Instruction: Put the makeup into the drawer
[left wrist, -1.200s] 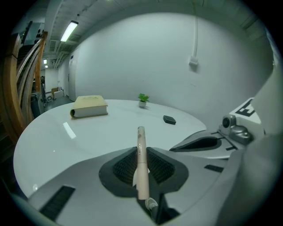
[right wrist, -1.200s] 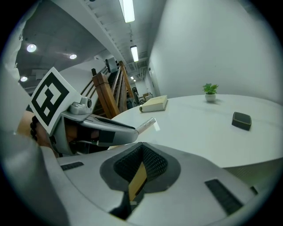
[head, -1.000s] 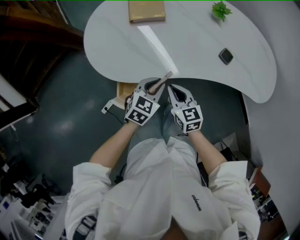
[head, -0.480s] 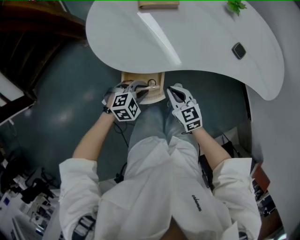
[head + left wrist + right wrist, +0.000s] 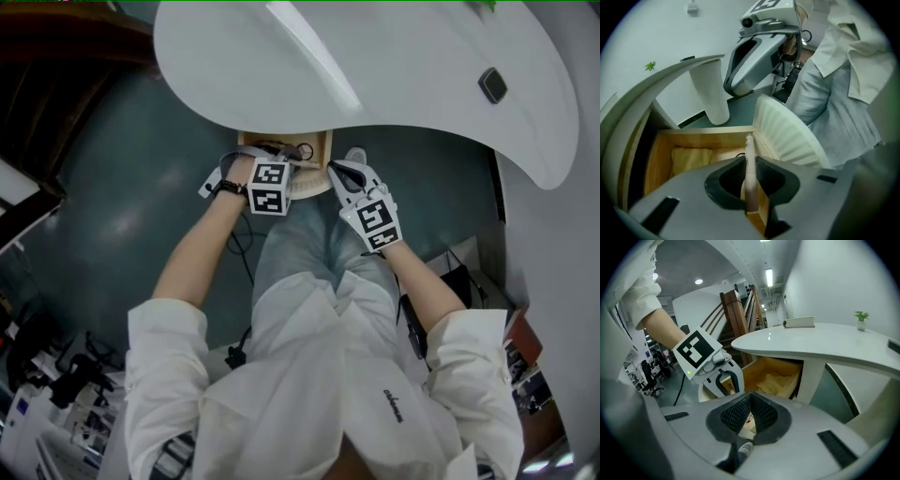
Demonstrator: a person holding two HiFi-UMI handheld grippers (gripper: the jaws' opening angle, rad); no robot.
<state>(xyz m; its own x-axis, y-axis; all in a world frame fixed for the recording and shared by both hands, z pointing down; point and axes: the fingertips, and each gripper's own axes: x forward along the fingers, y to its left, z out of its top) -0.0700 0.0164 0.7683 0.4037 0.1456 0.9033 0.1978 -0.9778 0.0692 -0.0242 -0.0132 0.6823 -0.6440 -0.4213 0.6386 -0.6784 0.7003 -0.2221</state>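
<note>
**Makeup stick held over the open drawer**

On the left, the left tool (image 5: pixel 748 165) is pinched tight on a slim, pale pink makeup stick (image 5: pixel 749 149), which pokes forward from between the jaws. The stick hangs over the open wooden drawer (image 5: pixel 703 133), close along the side wall nearest the ribbed white drawer front (image 5: pixel 787 136). I can't tell whether it touches the wood. A yellowish cloth (image 5: pixel 691 158) lies inside the drawer, towards the back.

Just to the right, the right tool (image 5: pixel 749 399) sits beside the drawer's corner. Its jaws are drawn together with nothing gripped between them.

Above both hands spreads the white bench (image 5: pixel 412 66), with the drawer pulled out from under its near edge. A small dark object (image 5: pixel 492 85) rests on the bench far to the right.
</note>
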